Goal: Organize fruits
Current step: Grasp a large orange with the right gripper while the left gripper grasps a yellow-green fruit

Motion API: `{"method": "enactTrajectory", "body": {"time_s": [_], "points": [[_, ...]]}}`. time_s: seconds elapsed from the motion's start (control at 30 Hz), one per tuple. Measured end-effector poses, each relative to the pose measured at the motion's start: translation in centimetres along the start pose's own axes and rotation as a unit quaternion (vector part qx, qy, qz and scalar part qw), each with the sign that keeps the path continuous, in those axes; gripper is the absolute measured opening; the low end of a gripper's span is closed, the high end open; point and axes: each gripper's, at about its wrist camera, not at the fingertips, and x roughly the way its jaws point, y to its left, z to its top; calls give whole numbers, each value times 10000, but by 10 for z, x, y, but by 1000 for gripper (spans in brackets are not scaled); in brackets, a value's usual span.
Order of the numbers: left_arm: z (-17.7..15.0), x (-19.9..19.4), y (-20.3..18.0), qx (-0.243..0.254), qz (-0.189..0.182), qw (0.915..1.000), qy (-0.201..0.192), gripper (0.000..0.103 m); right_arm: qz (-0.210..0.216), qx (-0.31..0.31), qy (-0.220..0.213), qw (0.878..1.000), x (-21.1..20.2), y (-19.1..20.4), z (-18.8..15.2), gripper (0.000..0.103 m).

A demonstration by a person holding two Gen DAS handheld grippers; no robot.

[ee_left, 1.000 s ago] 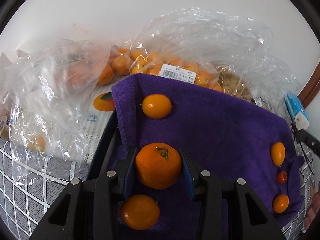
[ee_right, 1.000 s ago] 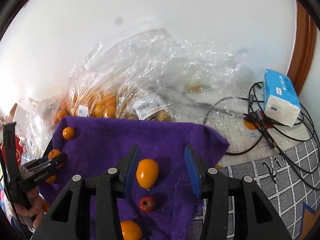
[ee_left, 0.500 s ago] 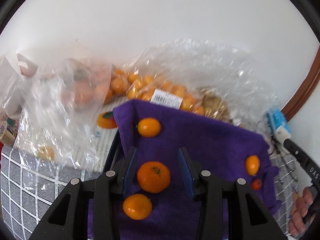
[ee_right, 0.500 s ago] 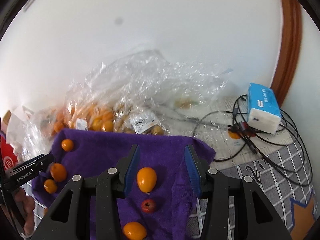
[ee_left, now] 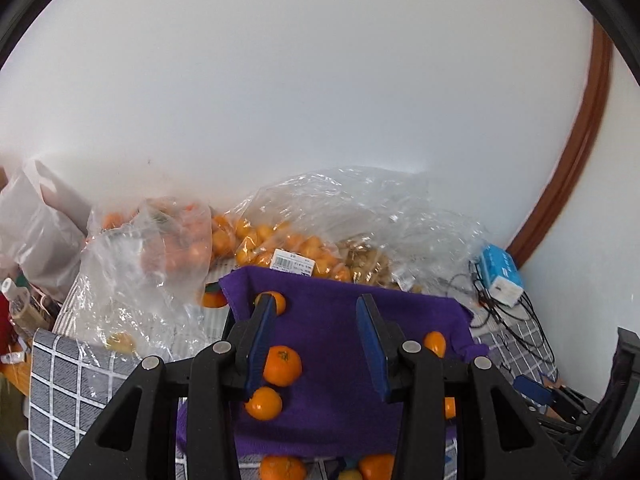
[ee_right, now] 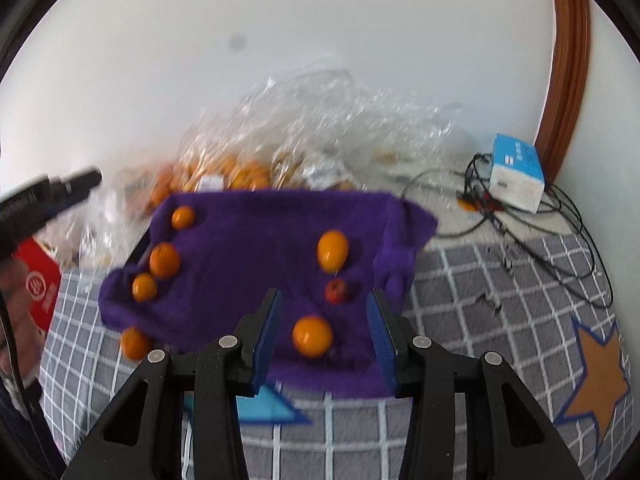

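plain white wall, brown wooden trim

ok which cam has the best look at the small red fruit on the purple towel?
Right wrist view: the small red fruit lies in the open on the purple towel, between two orange fruits, only slightly blurred. In the left wrist view I cannot find it; the left claw seems to cover that spot.

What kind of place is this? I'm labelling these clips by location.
Probably a home, on a table against a wall: a grid-patterned tablecloth, shop bags of oranges, a tissue pack among charging cables.
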Motion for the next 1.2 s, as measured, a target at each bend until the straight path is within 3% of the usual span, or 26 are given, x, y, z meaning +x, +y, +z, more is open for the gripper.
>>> {"method": "enactTrajectory", "body": {"time_s": [0.2, 0.43, 0.6, 0.73, 0.97, 1.2], "points": [[-37, -9, 25, -95, 29, 9996, 283, 40, 221, 23, 23, 9998, -1, 17, -34, 40], [-89, -18, 70, -424, -208, 9985, 280, 40, 518, -582, 244, 9967, 13, 66, -63, 37], [-113, -11, 85, -517, -155, 9981, 304, 43, 846, -670, 389, 9934, 27, 87, -72, 38], [-122, 0, 93, -824, -176, 9951, 514, 45, 747, -828, 442, 9928, 38, 98, -75, 38], [-124, -5, 90, -784, -237, 9962, 302, 45, 627, -900, 577, 9923, 59, 108, -71, 40], [-126, -2, 90, -827, -262, 9955, 381, 45, 473, -941, 548, 9929, 65, 109, -73, 39]]}}
